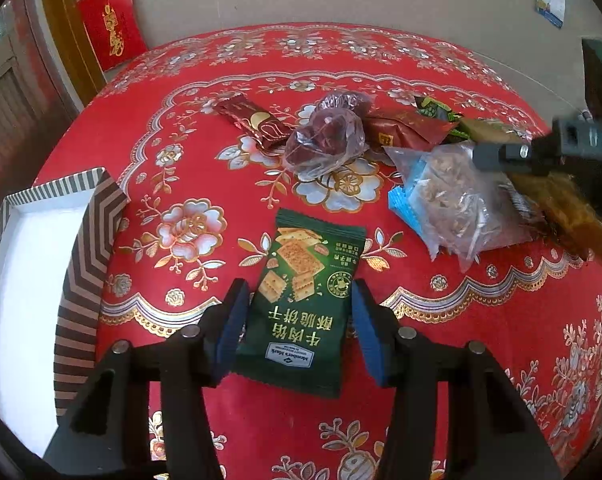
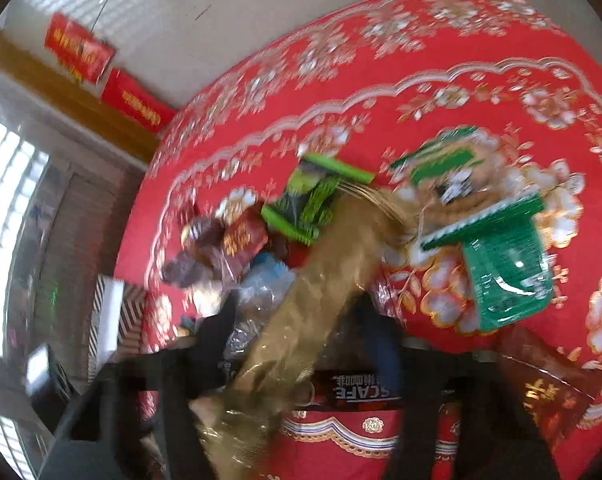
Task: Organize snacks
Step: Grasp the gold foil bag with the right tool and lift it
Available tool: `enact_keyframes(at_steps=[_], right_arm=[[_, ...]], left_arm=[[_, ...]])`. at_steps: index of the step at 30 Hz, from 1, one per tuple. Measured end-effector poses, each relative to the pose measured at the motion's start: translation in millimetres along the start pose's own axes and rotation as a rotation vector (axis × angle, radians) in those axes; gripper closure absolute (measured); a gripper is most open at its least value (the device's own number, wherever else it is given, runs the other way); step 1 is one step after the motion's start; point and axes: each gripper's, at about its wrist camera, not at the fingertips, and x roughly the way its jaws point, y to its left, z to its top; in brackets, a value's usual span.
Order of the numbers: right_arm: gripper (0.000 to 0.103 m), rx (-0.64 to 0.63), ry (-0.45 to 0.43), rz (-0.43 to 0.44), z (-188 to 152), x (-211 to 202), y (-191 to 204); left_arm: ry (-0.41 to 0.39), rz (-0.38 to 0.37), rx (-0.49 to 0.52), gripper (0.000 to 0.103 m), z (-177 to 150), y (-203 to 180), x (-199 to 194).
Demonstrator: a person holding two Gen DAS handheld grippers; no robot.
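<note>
A dark green cracker packet lies flat on the red floral tablecloth. My left gripper is open, its blue pads on either side of the packet's near half, just above it. My right gripper holds a long golden-brown snack packet; the same packet shows at the right in the left wrist view. That view is blurred. A pile of snacks lies mid-table: a clear bag of red dates, a dark red bar, a clear bag of nuts.
A striped box with a white inside stands at the table's left edge. Green packets, a lime-green one and a Nescafe sachet lie near my right gripper. A wall runs behind the table.
</note>
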Motion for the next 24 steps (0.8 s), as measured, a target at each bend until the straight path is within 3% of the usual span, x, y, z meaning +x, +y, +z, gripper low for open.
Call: enact_keyframes(at_steps=[2,4,8,12,17,19,20,22,24], right_arm=[[0.060,-0.046,-0.025,-0.019,-5,-1,1],[0.074,-0.112,-0.056,-0.054,-13,-10,8],[0.078,-0.213,-0.106,-0.080,-30,-26,15],[0.074,-0.179,-0.092,-0.043,-36,-25,1],[0.047,-0.183,-0.063,-0.035,-40,-33,0],[0.047,-0.187,-0.068,-0.020,-40,-38,-1],[0.049,-0.194,-0.073,-0.020,-39,-38,2],[0.070,-0.228,-0.062,-0.021,-42,-37,5],[0.076,-0.249,-0.060,-0.025,-46,-33,5]], left_arm=[[-0.002,-0.004,-0.002,0.050,0,0,0],[-0.003,-0.008,-0.002,0.050,-1,1,0],[0.002,-0.003,-0.005,0.050,0,0,0],[0.003,0.000,-0.003,0.050,1,-1,1],[0.023,-0.019,0.022,0.050,2,2,1],[0.025,-0.016,0.030,0.050,2,1,1],[0.024,-0.016,0.032,0.050,2,1,1],[0.022,-0.014,0.041,0.050,1,0,1],[0.020,-0.015,0.041,0.050,1,0,0]])
